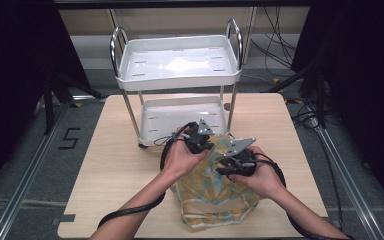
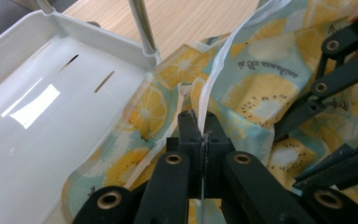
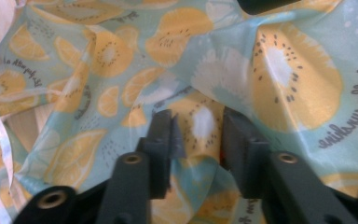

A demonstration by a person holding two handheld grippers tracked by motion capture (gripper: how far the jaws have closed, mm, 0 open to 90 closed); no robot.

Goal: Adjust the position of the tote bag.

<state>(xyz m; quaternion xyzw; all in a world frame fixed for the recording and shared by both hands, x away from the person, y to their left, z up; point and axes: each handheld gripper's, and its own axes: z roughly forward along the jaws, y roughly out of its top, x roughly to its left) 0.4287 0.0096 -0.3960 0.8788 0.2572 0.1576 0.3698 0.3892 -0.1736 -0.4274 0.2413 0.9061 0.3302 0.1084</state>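
Note:
A thin bag (image 1: 215, 197) printed with yellow citrus slices on pale blue lies crumpled on the wooden table (image 1: 115, 170), in front of the cart. My left gripper (image 1: 200, 142) sits over the bag's far edge. In the left gripper view it (image 2: 199, 128) is shut on the bag's white hem (image 2: 223, 60), which runs up from between its jaws. My right gripper (image 1: 230, 165) rests on the bag's middle. In the right gripper view it (image 3: 198, 133) stands open, with a raised fold of the bag (image 3: 270, 70) in the gap between its jaws.
A white two-tier cart (image 1: 180, 80) with chrome posts stands at the back of the table. Its lower tray (image 2: 51, 116) lies right beside the bag's edge. Bare tabletop lies to the left and right of the hands. Cables trail on the floor at the right.

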